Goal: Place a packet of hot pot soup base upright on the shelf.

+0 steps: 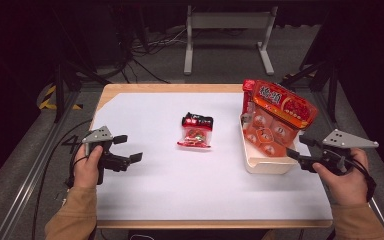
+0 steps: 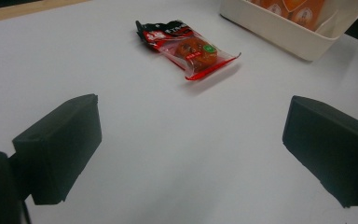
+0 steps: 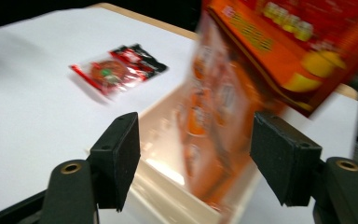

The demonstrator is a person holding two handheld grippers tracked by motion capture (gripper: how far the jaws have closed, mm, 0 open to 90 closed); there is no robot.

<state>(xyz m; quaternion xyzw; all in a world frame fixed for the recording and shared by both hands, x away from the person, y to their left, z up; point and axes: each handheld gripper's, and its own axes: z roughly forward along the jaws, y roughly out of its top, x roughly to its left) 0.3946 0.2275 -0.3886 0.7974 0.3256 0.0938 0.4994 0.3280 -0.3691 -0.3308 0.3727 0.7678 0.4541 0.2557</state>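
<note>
A white tray (image 1: 263, 165) was taken as the landmark; it was seen at the right side of the desk (image 1: 160, 185), which was covered by a white sheet.

An orange pack (image 1: 272, 131) was recorded standing in the tray, tilted, with its top leaning past the tray's far end. Its clear lower part, showing round orange pieces, was seen inside the tray walls. In the right gripper view the pack (image 3: 223, 116) was blurred and its print could not be read.

The right gripper (image 1: 297, 147) was noted just beside the tray's right wall, at the near end, held in a hand (image 1: 347, 177). Its jaws were spread wide; nothing was pinched. In the right gripper view the tray (image 3: 168, 186) and the lower part of the pack were seen between the jaws, but contact with the pads could not be made out.

A small red packet (image 1: 196, 131) with a black top was recorded lying flat on the sheet, left of the tray and well apart from it.

The left gripper (image 1: 128, 148) was noted far left of the tray, beyond the packet, held in the other hand (image 1: 86, 170). Its jaws were spread, with only bare sheet between them. In the left gripper view the packet (image 2: 189, 49) lay ahead of the jaws, and the tray (image 2: 284, 32) was seen past it.
</note>
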